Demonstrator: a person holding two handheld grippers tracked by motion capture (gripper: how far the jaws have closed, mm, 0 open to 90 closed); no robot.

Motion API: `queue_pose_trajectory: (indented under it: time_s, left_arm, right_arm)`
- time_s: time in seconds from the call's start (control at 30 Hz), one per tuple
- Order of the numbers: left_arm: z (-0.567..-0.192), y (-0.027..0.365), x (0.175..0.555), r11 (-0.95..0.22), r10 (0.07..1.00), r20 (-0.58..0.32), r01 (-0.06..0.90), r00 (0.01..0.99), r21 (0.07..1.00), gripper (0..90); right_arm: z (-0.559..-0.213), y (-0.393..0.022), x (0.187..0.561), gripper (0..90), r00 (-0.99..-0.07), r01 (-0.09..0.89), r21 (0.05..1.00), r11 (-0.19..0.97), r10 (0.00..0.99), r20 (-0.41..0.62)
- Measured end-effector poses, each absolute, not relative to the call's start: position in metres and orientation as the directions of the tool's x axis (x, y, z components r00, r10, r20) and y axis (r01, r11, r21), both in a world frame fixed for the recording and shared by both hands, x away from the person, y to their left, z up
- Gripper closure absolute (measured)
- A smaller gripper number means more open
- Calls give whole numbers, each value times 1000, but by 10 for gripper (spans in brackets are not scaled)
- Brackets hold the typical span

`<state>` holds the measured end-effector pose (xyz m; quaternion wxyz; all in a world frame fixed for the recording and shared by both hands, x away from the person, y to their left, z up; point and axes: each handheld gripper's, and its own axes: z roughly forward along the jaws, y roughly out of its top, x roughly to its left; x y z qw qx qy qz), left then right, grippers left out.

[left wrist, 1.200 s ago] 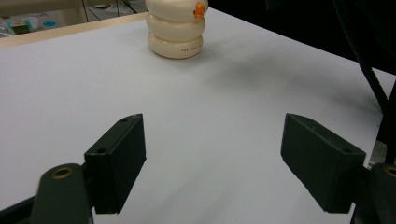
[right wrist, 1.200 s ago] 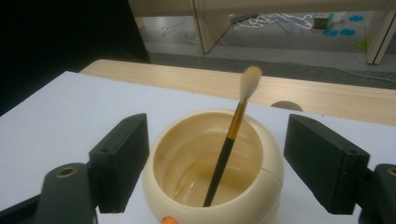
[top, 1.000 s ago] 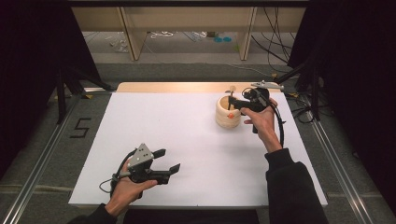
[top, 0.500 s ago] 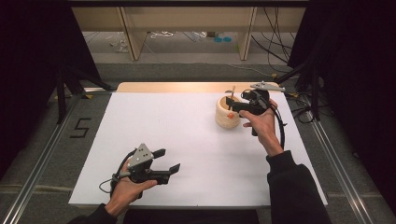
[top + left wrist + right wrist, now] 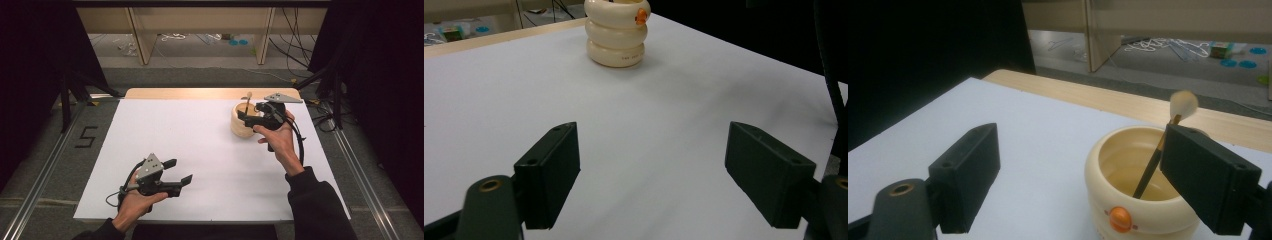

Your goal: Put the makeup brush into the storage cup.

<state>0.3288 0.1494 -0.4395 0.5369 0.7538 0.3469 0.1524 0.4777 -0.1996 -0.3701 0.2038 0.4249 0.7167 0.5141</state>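
From above, the left gripper (image 5: 172, 172) is resting low over the white surface (image 5: 200, 145), jaws spread, while the right gripper (image 5: 250, 117) is hovering at the cream pot (image 5: 242, 127). The left gripper view is catching the pot's orange knob (image 5: 641, 16). The right gripper view is revealing a brush (image 5: 1160, 145) leaning inside the pot, jaws spread, gripping nothing.

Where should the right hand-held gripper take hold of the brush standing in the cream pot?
Probably on the upper handle of the brush, just below its pale tip, coming down from above the cream pot. The brush leans against the rim with only its upper end clear of the walls, so its lower part is shielded. The right hand-held gripper, jaws open, is already beside it.
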Motion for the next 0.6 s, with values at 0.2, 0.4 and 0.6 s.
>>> queue_pose_trajectory:
  time_s: [0.2, 0.4, 0.6]
  left_arm:
    - [-439, 150, 329, -178, 689, -146, 361, 710, 915, 217]
    - [-438, 151, 329, -177, 692, -144, 359, 707, 916, 217]
    - [-438, 151, 329, -178, 692, -142, 358, 707, 917, 216]
  right_arm:
    - [-371, -194, 471, 165, -581, 383, 916, 118, 802, 139]
    - [-372, -189, 465, 161, -601, 386, 911, 145, 789, 128]
    - [-375, -186, 461, 160, -605, 386, 912, 140, 785, 136]
